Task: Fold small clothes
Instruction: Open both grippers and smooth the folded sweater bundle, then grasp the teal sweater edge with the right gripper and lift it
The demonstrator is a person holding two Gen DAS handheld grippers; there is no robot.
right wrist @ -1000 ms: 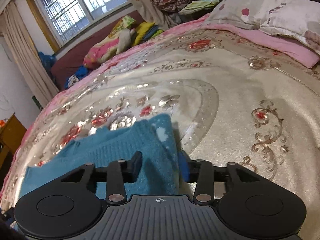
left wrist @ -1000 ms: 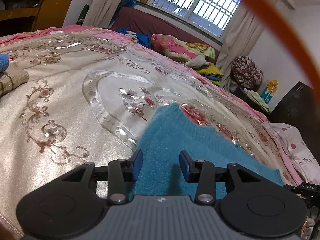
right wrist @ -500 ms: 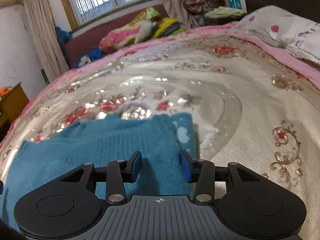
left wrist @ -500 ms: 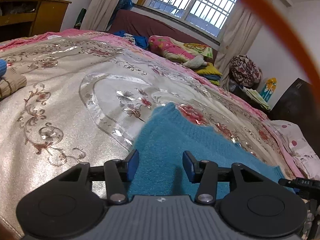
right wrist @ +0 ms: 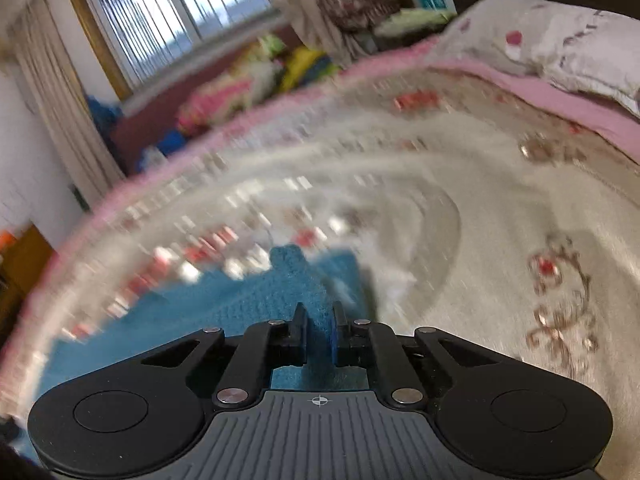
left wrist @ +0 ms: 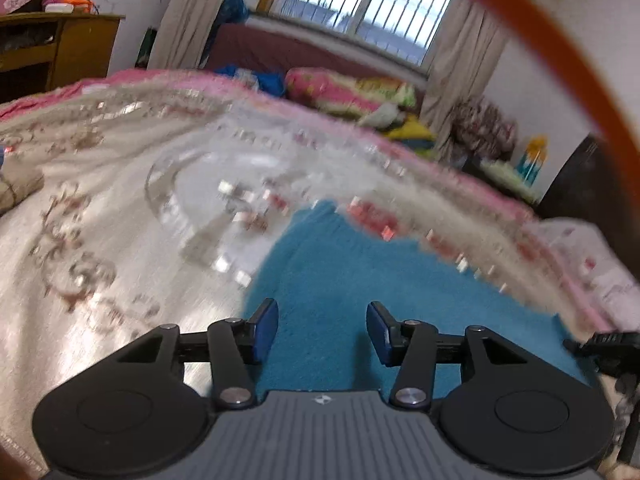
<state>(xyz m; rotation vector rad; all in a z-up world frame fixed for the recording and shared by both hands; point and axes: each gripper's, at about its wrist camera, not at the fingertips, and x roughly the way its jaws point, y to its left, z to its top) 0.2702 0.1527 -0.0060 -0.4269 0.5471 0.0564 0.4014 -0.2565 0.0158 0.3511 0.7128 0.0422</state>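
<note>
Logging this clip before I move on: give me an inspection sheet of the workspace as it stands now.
Surface: bedspread, cream with floral pattern and pink edge; both views blurred.
Job's things: blue knit garment lying flat on the bedspread.
Clutter: beige folded item at the left edge; pillow at the head.
Grippers: left gripper open above the garment; right gripper shut on the garment's edge.
Cables: orange cable arcing across the left view.
Surroundings: barred window, curtains, wooden cabinet, piled bedding.
</note>
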